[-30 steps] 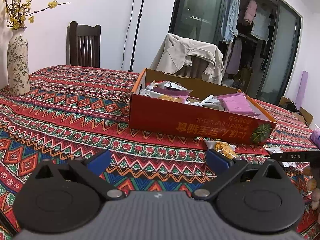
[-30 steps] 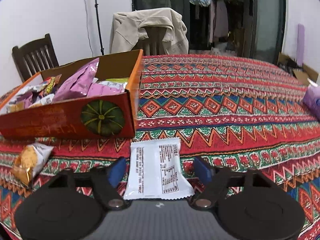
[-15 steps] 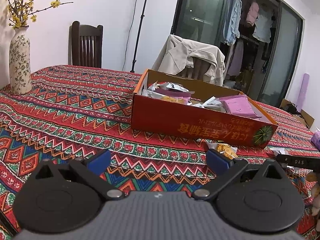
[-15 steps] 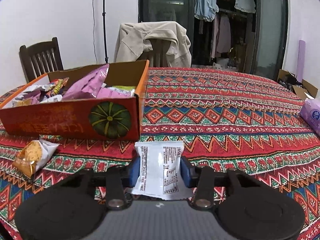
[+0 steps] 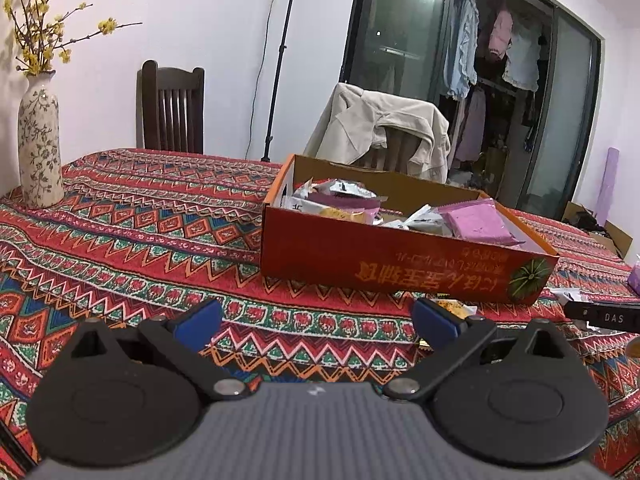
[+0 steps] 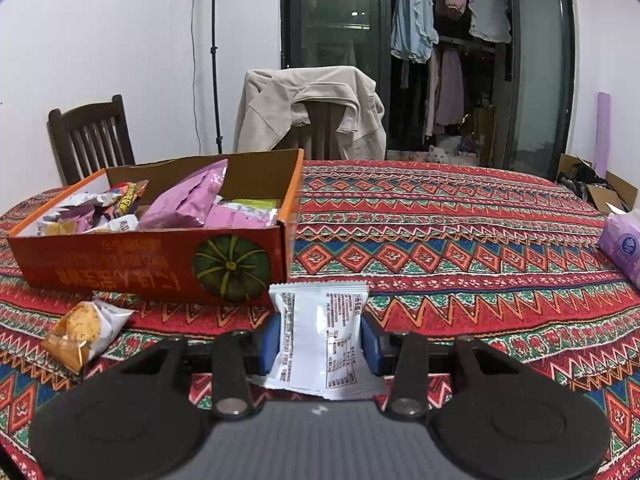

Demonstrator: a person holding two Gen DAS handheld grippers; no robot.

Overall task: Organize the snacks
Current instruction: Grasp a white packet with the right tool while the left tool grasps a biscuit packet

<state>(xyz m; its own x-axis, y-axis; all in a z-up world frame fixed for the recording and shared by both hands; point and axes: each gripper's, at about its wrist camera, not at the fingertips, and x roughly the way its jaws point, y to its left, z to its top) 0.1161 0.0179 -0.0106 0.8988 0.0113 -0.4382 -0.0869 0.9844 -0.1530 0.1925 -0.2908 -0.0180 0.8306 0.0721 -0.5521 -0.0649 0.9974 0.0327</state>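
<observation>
My right gripper [image 6: 322,340] is shut on a white snack packet [image 6: 320,332] and holds it just above the patterned tablecloth, in front of the orange cardboard box [image 6: 120,260]. The box holds several snack packs, among them pink ones [image 6: 188,204]. A yellow cracker packet [image 6: 84,332] lies on the cloth in front of the box, to the left. My left gripper [image 5: 316,320] is open and empty, low over the cloth in front of the box [image 5: 400,264]. The cracker packet [image 5: 456,308] peeks out behind its right finger.
A flowered vase [image 5: 38,148] stands at the table's left edge. A purple tissue pack [image 6: 624,244] lies at the right. Two chairs stand behind the table, one draped with a beige jacket [image 6: 312,108]. The right gripper's body [image 5: 600,316] shows at the left view's right edge.
My right gripper closed on the white packet and lifted it off the cloth. My left gripper stayed open and rose slightly.
</observation>
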